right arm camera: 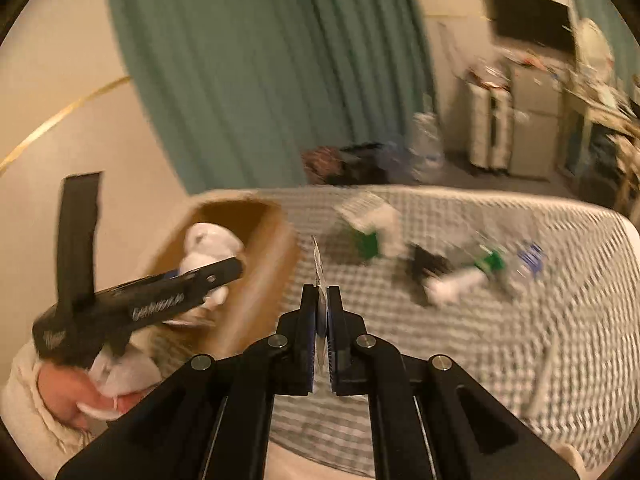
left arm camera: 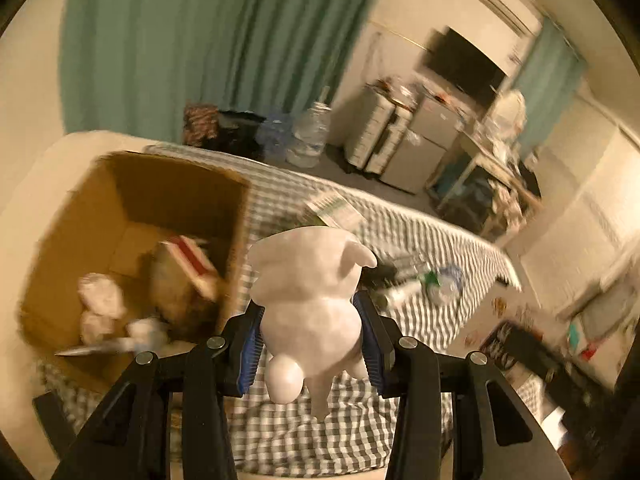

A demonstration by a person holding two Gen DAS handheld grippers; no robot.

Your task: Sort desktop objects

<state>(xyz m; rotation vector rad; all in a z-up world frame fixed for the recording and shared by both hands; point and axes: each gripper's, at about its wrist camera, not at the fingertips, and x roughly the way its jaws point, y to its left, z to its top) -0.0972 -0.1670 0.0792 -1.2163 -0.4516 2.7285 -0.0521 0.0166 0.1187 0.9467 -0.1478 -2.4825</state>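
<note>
Left gripper (left arm camera: 310, 334): clamped on a white plush toy (left arm camera: 308, 300), lower centre of the left wrist view, above the checked cloth (left arm camera: 320, 440).
Right gripper (right arm camera: 321, 308): jaws together, pinching a thin flat card (right arm camera: 318, 264) edge-on, centre frame.
Cardboard box (left arm camera: 80, 216): left side, white bits inside.
Still on the cloth: blurred bottles (right arm camera: 480, 268), right of centre.

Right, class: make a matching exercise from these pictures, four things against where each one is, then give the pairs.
1 white figure
2 thin card
3 red and white box
4 green-capped bottle

A in the cardboard box
B between the left tongs
C on the checked cloth
D between the right tongs

Pairs: 1-B, 2-D, 3-A, 4-C
</note>
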